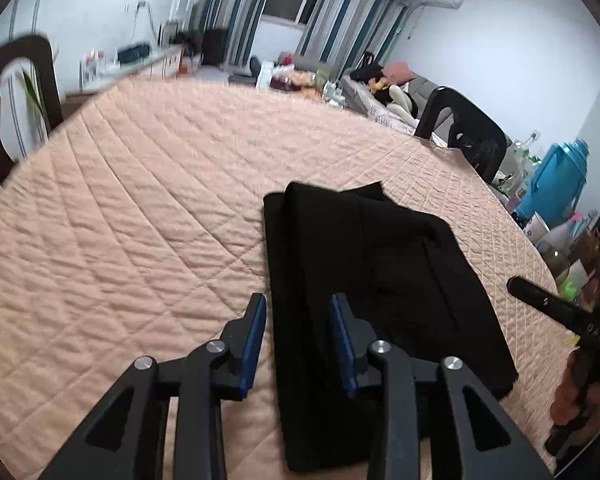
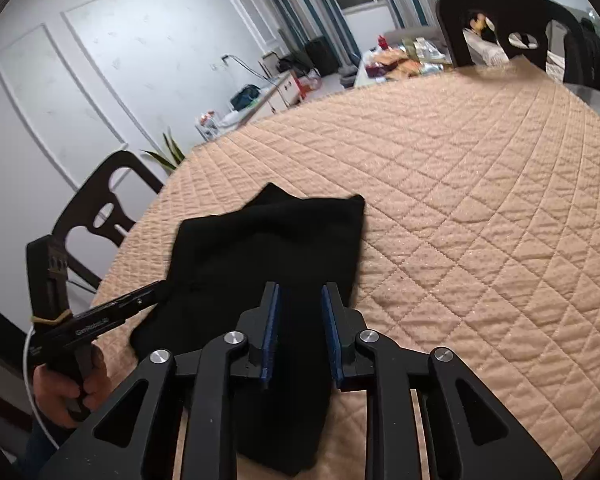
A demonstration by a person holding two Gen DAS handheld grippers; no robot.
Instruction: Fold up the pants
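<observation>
The left gripper [image 1: 298, 336], a black two-finger tool with blue pads, hangs above the near edge of a table, its jaws apart with nothing clamped between them; the left edge of the folded black pants [image 1: 376, 292] shows through the gap below. The right gripper [image 2: 298, 324], of the same make, also stands with jaws parted and empty, poised over the near end of the same garment.

The pants lie folded into a compact dark stack on the peach quilted tablecloth [image 1: 140, 208], close to the near edge of the table, one rumpled end pointing toward the far side. In the right wrist view, the left gripper's tip sits at the left edge of the cloth stack; whether it touches the fabric cannot be told. A person's hand [image 2: 70, 384] grips that tool's handle.

Dark wooden chairs [image 2: 100, 216] stand around the table. Beyond it, striped blue-and-white curtains [image 1: 340, 12] frame a window, a grey sofa [image 1: 420, 92] holds scattered items, and a blue plastic jug [image 1: 556, 184] stands at the far right among clutter.
</observation>
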